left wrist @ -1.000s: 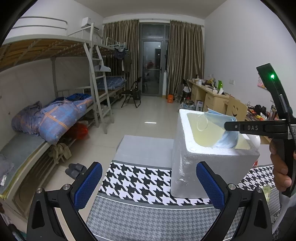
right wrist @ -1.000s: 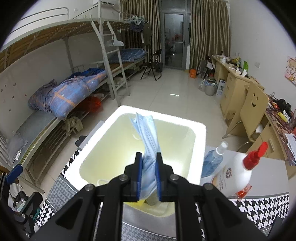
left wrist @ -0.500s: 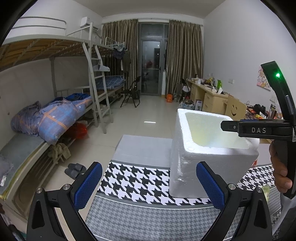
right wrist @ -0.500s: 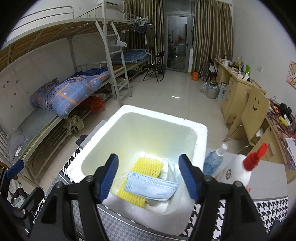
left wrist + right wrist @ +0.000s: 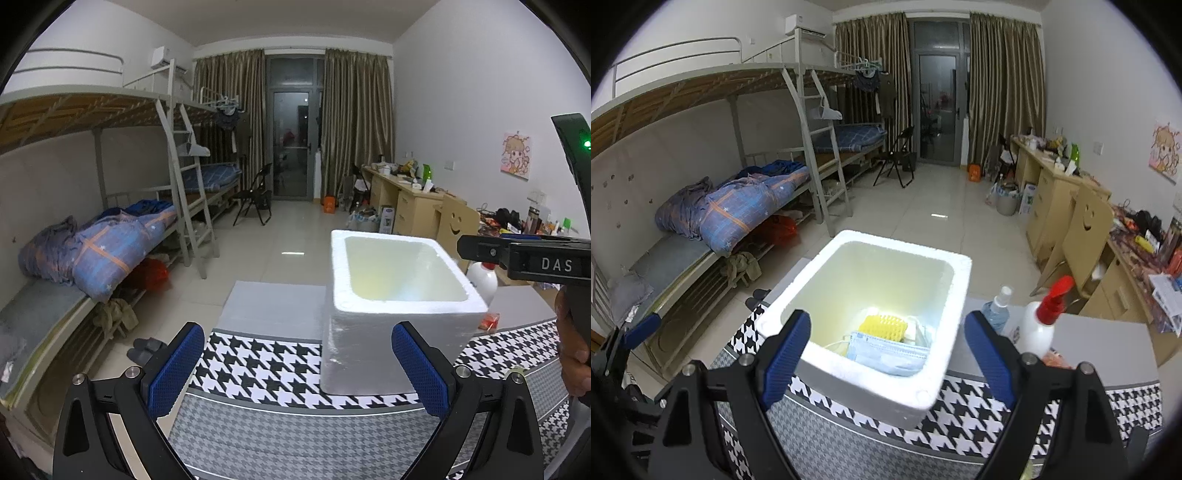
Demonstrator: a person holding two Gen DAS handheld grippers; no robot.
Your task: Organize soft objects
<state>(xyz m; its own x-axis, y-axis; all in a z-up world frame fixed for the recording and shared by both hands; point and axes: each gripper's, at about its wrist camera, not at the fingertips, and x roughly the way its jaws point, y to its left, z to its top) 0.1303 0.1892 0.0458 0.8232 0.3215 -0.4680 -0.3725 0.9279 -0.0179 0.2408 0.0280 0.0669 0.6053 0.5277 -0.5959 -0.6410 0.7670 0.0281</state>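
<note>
Dorm room, bunk beds left; houndstooth-cloth desk [image 5: 967,417] carries white foam box [image 5: 886,391]. Pale blue face mask [image 5: 886,354] lies inside over yellow foam net [image 5: 882,325], corralled. Right claw [image 5: 886,350] spread above box, empty. Left claw [image 5: 295,369] spread, idle, left of box.

The left wrist view sits low over the bench [image 5: 280,435], facing the foam box [image 5: 391,328] side-on from near, toward the far balcony door [image 5: 290,144]. The right wrist view looks steeply down into the same box [image 5: 882,391] from close above. Both share the box, bunk beds [image 5: 746,192] and door.
</note>
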